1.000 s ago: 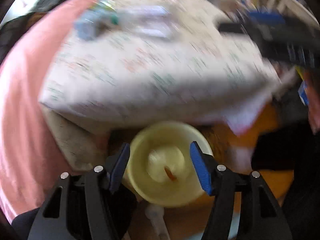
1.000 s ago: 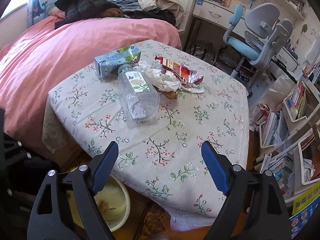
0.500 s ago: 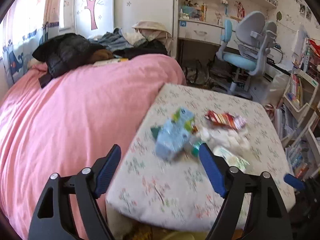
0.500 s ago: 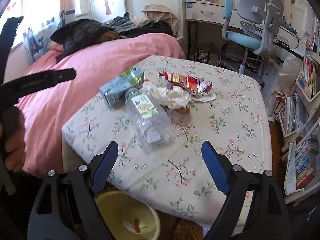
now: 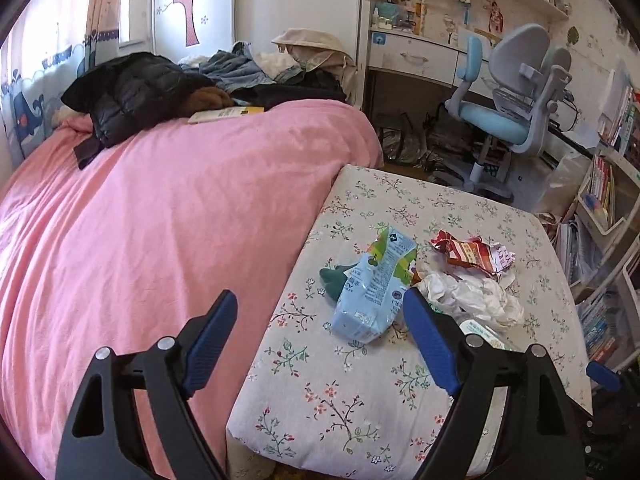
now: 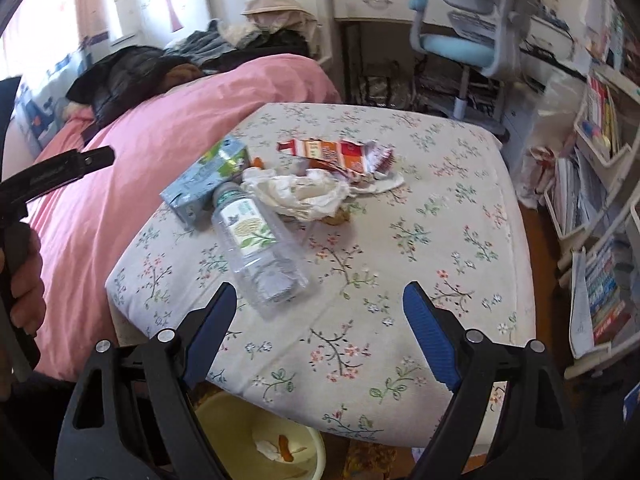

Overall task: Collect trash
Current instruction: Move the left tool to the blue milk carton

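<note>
Trash lies on the floral-cloth table [image 6: 400, 320]: a clear plastic bottle [image 6: 260, 248] on its side, a light blue drink carton [image 6: 208, 180], crumpled white tissue [image 6: 300, 194] and a red snack wrapper [image 6: 340, 154]. My right gripper [image 6: 320, 292] hangs open over the table's near part, just short of the bottle's base. The left wrist view shows the carton [image 5: 374, 288], tissue [image 5: 476, 294] and wrapper [image 5: 472, 254]. My left gripper [image 5: 319, 300] is open and empty above the table's bed-side edge, near the carton. A yellow bin [image 6: 224, 420] holding scraps sits under the table's front edge.
A pink-covered bed [image 5: 140, 220] with piled clothes presses against the table's left side. A blue swivel chair [image 5: 504, 120] and a desk stand behind the table. Bookshelves [image 6: 600, 200] line the right. A hand [image 6: 24, 276] holding the left gripper shows at the right view's left edge.
My left gripper rose from just above the yellow bin to face the table and bed, and its jaws spread wider. The right gripper shifted slightly and rolled. The trash has not moved.
</note>
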Tool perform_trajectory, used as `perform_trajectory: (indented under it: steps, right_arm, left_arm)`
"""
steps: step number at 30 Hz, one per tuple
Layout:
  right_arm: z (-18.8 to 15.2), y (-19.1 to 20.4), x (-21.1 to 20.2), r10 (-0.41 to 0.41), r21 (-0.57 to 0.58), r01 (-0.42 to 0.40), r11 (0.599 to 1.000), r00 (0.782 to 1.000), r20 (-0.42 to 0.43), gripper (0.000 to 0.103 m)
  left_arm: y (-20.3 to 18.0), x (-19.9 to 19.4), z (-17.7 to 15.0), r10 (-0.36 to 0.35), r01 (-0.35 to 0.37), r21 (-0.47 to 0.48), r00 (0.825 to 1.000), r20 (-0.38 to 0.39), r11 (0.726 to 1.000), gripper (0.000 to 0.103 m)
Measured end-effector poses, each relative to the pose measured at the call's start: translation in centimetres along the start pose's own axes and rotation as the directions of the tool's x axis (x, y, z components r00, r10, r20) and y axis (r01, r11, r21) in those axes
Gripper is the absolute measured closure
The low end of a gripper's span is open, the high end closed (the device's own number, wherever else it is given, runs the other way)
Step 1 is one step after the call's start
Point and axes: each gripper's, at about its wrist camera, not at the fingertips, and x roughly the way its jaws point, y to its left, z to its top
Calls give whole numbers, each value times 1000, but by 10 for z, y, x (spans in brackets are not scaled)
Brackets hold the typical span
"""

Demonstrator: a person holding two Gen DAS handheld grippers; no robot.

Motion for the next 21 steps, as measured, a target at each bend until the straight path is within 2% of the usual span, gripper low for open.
perform_trajectory:
  steps: [6, 12, 21]
  right_arm:
    - [3, -3, 11, 11, 33, -10, 999, 1000, -7, 21]
    - [7, 11, 25, 16, -15, -16, 1000, 1000, -12, 21]
    - [19, 7, 45, 46, -7, -46, 999, 999, -10, 21]
  left_arm:
    - [-4, 10, 8, -10, 11, 33, 1000, -24, 999, 19]
    - [-3, 19, 13, -7, 10, 58, 999, -51, 998, 17]
    - [-4, 29, 11, 13, -4, 91, 996, -94, 996, 15]
